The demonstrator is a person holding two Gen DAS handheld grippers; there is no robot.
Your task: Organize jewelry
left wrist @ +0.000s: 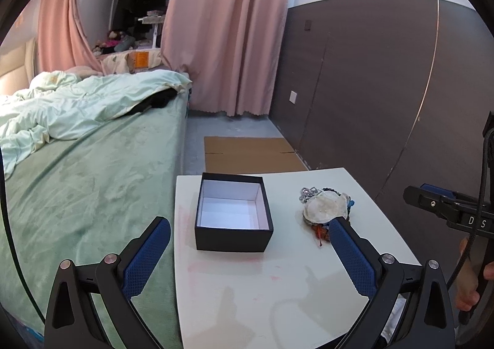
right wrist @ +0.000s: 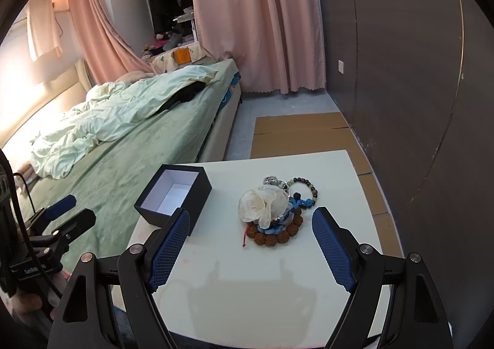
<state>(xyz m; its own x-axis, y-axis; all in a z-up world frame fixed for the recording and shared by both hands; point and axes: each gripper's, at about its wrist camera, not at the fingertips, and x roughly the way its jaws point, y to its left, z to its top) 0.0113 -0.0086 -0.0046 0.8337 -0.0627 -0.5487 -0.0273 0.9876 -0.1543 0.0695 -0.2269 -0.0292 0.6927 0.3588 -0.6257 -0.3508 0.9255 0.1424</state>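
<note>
1. Filling the left of both views, a bed [right wrist: 129,145] with a green cover.
2. White table [right wrist: 278,272] at lower centre.
3. Left gripper [left wrist: 250,231] and right gripper [right wrist: 250,219], both spread, pinching nothing.
4. Open black box [right wrist: 173,199] left of centre.
5. Jewelry pile [right wrist: 271,210] just right of it.

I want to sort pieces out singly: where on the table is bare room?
Free: the near part of the white table, before the open black box and the heap of jewelry; also the strip between those two. Crowded: the heap itself, by the table's right side.
</note>
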